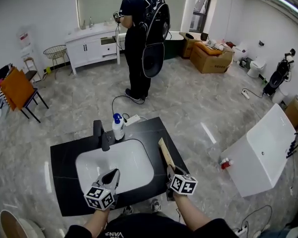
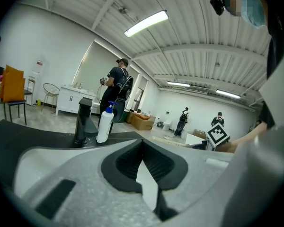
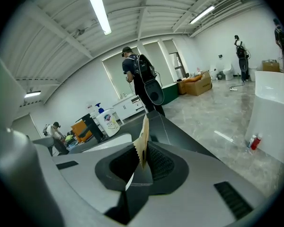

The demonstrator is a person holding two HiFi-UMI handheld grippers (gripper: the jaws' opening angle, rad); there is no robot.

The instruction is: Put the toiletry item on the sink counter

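Observation:
A flat tan wooden comb [image 1: 165,152] is clamped in my right gripper [image 1: 169,170] over the right strip of the black sink counter [image 1: 69,152]. In the right gripper view the comb [image 3: 144,133] stands on edge between the pads of that gripper [image 3: 143,151]; I cannot tell whether it touches the counter. My left gripper [image 1: 113,174] hovers over the front rim of the white basin [image 1: 129,160], jaws together and empty, as the left gripper view also shows of it [image 2: 142,145]. A black faucet [image 1: 102,133] and a white pump bottle [image 1: 118,127] stand behind the basin.
A person with a backpack [image 1: 141,33] stands by a white vanity [image 1: 92,43] at the back. An orange chair [image 1: 17,88] is at the left and a white tub [image 1: 263,152] at the right. A power strip [image 1: 132,118] with its cable lies behind the counter.

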